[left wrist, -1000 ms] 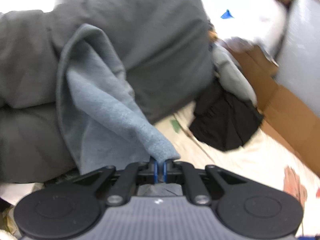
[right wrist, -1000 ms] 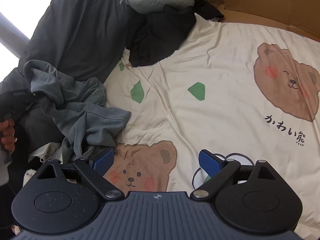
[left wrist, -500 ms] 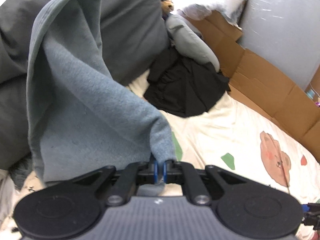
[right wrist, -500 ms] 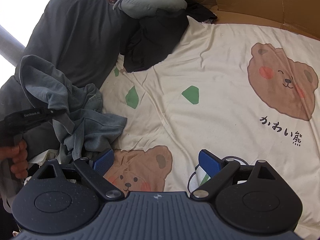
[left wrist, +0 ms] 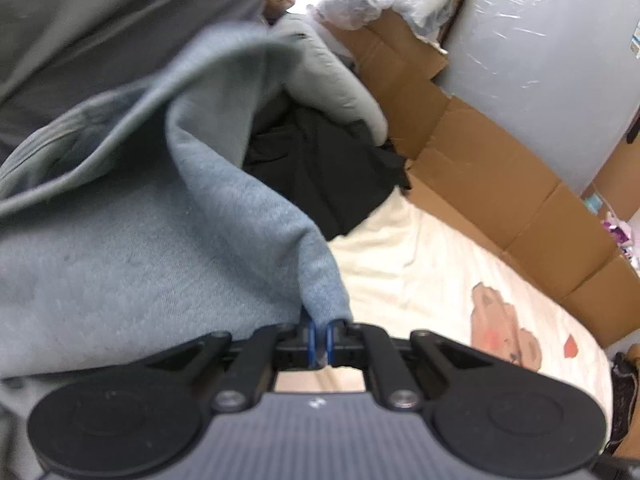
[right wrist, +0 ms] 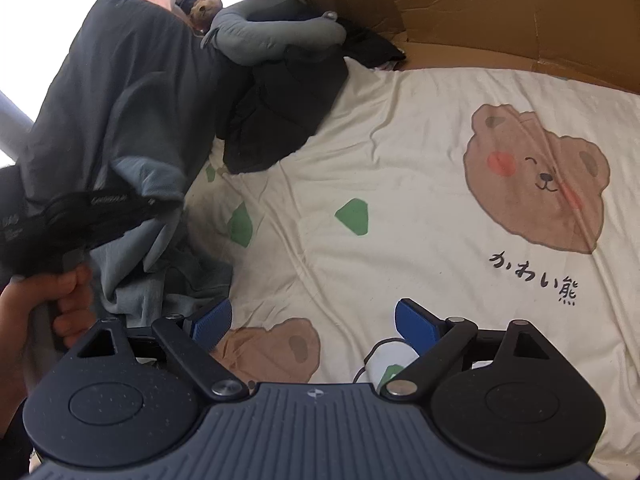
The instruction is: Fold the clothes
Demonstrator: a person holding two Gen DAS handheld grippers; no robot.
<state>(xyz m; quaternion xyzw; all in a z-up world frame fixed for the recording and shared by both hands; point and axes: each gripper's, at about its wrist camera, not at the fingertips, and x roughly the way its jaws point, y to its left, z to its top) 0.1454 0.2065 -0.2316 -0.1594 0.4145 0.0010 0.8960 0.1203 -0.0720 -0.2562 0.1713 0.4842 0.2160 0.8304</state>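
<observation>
Left tongs [left wrist: 319,340]: pinched tight on a corner of the grey-blue sweatshirt [left wrist: 160,248], lifted clear of the bed sheet [right wrist: 400,208].
Right tongs [right wrist: 314,320]: jaws wide, just eased slightly inward, nothing between them; poised low over the bear print, just beside the trailing bulk of the sweatshirt.
Sweatshirt: bunched, part hanging from the left tongs, part heaped at the sheet's edge against the dark grey duvet [right wrist: 120,92].
Black garment [right wrist: 280,120]: crumpled further up the bed, untouched.
Progress: early; garment not yet spread flat, no fold made.
</observation>
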